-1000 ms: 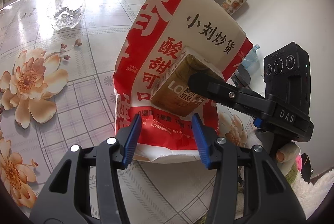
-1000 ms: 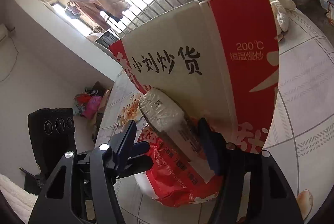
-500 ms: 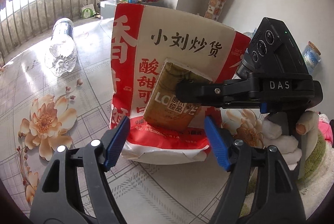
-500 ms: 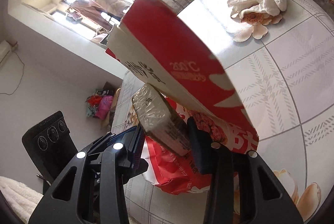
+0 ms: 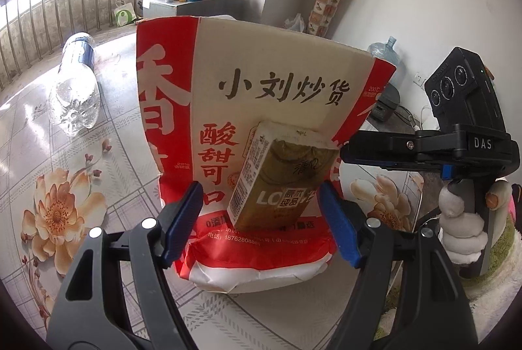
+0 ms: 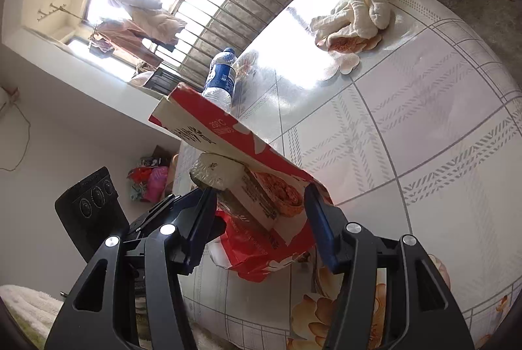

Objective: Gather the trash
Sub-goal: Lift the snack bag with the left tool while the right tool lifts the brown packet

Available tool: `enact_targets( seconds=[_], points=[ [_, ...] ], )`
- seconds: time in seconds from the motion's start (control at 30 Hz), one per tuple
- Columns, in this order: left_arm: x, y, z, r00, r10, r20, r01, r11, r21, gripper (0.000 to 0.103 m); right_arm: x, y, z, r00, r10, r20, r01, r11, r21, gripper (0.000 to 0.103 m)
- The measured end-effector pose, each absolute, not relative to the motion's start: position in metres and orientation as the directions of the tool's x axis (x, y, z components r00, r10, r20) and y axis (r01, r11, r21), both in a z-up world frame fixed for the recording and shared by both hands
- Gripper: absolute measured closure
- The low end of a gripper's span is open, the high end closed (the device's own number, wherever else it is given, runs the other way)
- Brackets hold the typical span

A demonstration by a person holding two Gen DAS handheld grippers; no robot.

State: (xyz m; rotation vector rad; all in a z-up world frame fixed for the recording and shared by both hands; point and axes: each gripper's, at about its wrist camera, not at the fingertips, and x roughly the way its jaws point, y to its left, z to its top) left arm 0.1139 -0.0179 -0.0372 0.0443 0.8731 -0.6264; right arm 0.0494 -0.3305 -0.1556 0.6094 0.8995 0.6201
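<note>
The small olive-brown drink carton with white nutrition print [image 5: 277, 177] looks light and probably empty, so it should lift easily, but its thin cardboard walls will dent under a hard squeeze and its glossy faces may slip; the safest hold, I judge, is across the two narrow sides near the middle, where the folded edges are stiffest. It leans tilted against the front of the red-and-cream paper snack bag with large black Chinese characters [image 5: 261, 88], which stands upright on the floral-patterned glossy table [image 5: 98, 180]; the bag is soft, crinkled at its base, and would fold or tip if pushed, so it is best pinched at its upper rim. The left gripper [image 5: 261, 219] has its blue-padded jaws spread wide on either side of the carton's lower end, pressing on nothing. The right gripper [image 6: 261, 213] comes in from the side, and its jaws are opening around the carton [image 6: 235, 190] and the bag's edge [image 6: 228, 134], no longer pinching them as far as I can tell. A clear empty plastic bottle with a blue label [image 5: 76, 88] lies on its side farther along the table, well apart from the bag, and a crumpled cream cloth [image 6: 355, 13] sits near the table's far edge.
</note>
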Motion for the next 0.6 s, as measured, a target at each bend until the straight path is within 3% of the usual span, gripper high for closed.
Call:
enact_targets(
  seconds=[0.2,0.6],
  points=[
    [0.112,-0.031,-0.043,0.458,-0.495,-0.738,0.553,0.809,-0.199,0.034,0.037,-0.361,-0.149,0.574,0.629,-0.524,-0.223,0.736,0.639,0.048],
    [0.107,-0.045,-0.055,0.479,-0.444,-0.757,0.541,0.829,-0.143,0.034,0.059,-0.348,-0.176,0.509,0.66,-0.553,-0.269,0.732,0.626,0.05]
  ],
)
